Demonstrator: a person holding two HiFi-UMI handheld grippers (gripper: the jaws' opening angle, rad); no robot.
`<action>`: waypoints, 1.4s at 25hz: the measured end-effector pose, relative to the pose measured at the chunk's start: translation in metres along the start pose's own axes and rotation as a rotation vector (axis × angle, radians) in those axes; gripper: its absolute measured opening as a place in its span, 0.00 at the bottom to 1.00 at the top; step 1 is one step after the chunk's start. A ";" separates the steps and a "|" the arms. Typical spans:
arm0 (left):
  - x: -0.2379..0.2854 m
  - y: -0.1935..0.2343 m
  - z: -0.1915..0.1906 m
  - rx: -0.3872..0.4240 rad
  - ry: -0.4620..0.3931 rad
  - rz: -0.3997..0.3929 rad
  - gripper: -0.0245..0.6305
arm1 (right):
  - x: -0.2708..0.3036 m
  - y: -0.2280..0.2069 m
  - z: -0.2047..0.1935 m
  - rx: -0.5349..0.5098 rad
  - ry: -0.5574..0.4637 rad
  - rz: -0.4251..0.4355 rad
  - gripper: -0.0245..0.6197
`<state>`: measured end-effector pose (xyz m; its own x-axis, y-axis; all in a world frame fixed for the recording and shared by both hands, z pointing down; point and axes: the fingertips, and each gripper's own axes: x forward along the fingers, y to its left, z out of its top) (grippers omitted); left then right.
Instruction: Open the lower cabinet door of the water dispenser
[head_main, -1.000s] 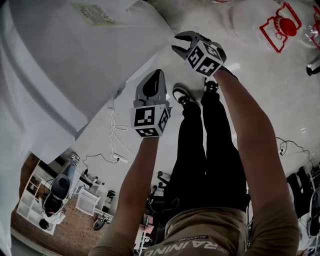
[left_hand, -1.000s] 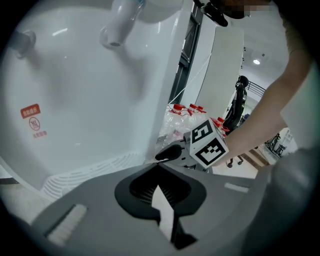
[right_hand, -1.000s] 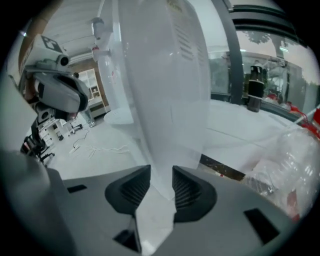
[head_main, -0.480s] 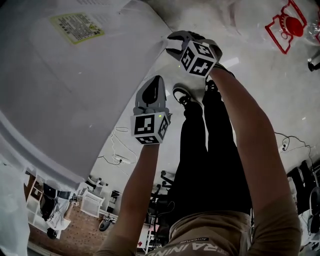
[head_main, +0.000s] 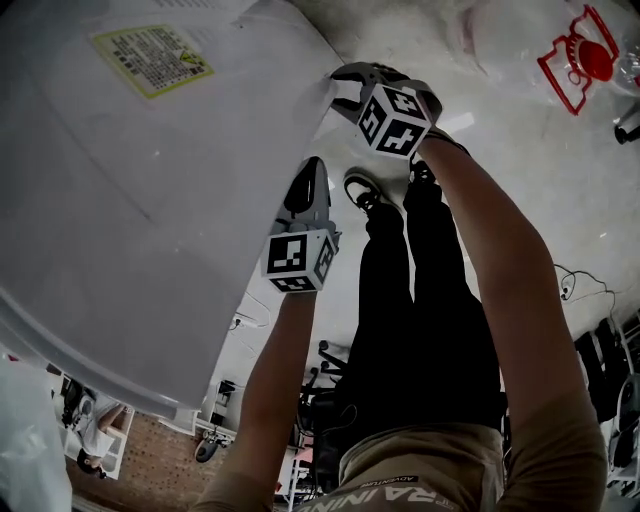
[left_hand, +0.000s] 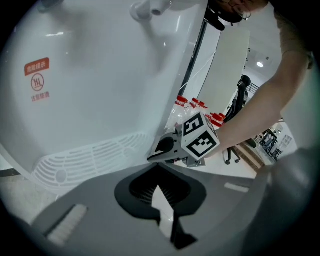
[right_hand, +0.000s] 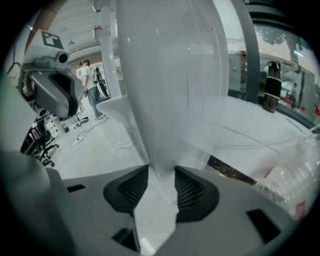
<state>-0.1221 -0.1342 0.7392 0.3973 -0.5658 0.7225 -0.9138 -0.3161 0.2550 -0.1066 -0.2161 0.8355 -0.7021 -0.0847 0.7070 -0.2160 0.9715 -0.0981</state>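
Observation:
The white water dispenser (head_main: 150, 190) fills the left of the head view, with a yellow label near the top. Its front, with a tap and drip grille (left_hand: 90, 155), shows in the left gripper view. My right gripper (head_main: 345, 88) is at the dispenser's right edge. In the right gripper view a white panel edge (right_hand: 167, 115) runs down into the narrow gap of that gripper (right_hand: 161, 182); I see no pad pressing on it. My left gripper (head_main: 314, 168) hangs beside the body, jaws together on nothing (left_hand: 161, 192).
The person's legs and shoes (head_main: 366, 190) stand just behind the grippers. Red-capped water bottles (head_main: 575, 55) lie on the floor at the right, also wrapped in plastic (right_hand: 295, 185). Cables (right_hand: 95, 142) trail over the floor at the left.
Both grippers have sunk a little beside the dispenser. The view has shifted, so the white body now fills more of the left.

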 end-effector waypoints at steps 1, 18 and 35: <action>0.000 0.001 -0.001 -0.001 0.001 0.002 0.04 | 0.000 0.001 0.000 0.015 0.000 -0.001 0.25; -0.004 0.001 0.001 -0.054 -0.031 0.026 0.04 | -0.002 0.004 0.002 0.170 0.012 -0.010 0.25; -0.025 -0.009 -0.022 -0.118 -0.014 0.110 0.04 | -0.022 0.070 -0.030 0.374 0.056 0.020 0.22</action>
<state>-0.1263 -0.1002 0.7329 0.2949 -0.6028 0.7414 -0.9550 -0.1605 0.2494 -0.0855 -0.1399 0.8345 -0.6728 -0.0444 0.7384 -0.4427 0.8239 -0.3538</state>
